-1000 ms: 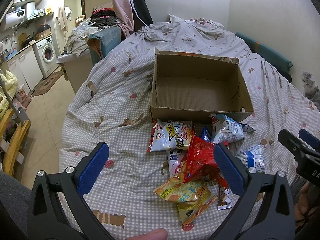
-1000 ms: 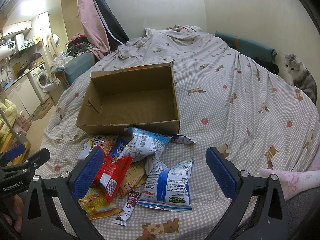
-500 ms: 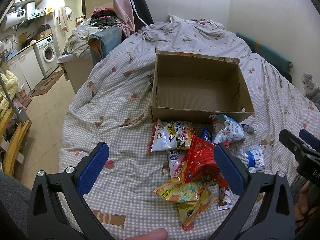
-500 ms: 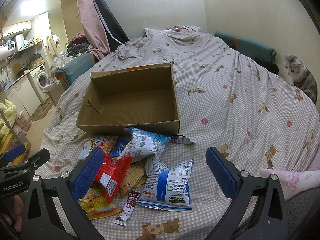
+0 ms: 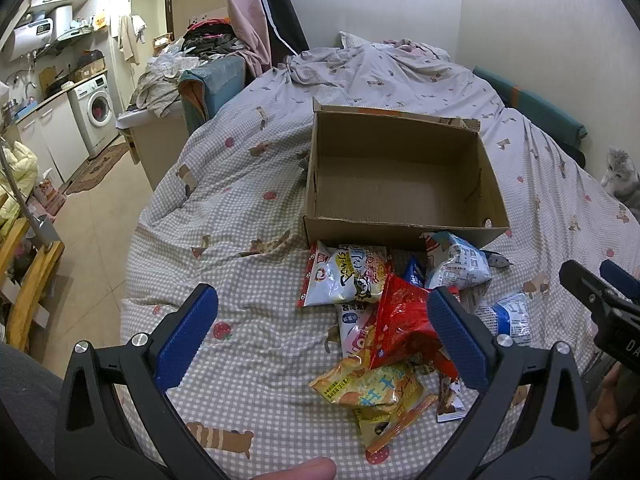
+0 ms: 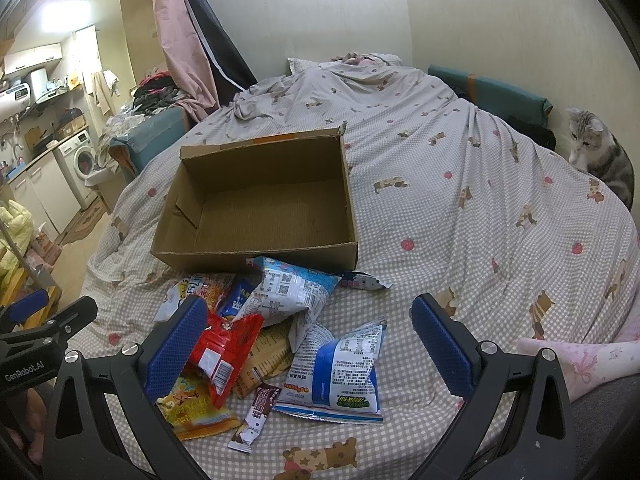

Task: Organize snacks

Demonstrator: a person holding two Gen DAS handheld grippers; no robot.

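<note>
Both hand-held grippers hang above the bed with nothing between their blue pads. On the left gripper (image 5: 322, 330) the two black fingers stand wide apart, and on the right gripper (image 6: 308, 350) they are spread the same way; neither one touches a packet.

My landmark is the brown open cardboard box (image 6: 260, 216) lying on the checked grey bedcover (image 5: 240, 264) with its small animal prints. Inside the box I see only bare cardboard floor, so I judge that no snack is put away yet and the whole task is left to do.

All the snacks lie in one loose heap on the near side of the box. A white bag with a cartoon face (image 5: 346, 278) lies just in front of the box's near wall, toward its left corner. A crumpled white and light-blue bag (image 6: 286, 294) touches or nearly touches this wall. A shiny red bag (image 6: 222, 354) lies nearer to the grippers and partly covers a yellow-orange bag (image 5: 368, 386). A white and dark-blue bag (image 6: 344, 372) lies at the right edge of the heap, and a small slim brown stick packet (image 6: 258, 414) is farthest from the box.

A grey and white cat (image 6: 600, 156) sits well to the right of the box, at the bed's edge.
</note>
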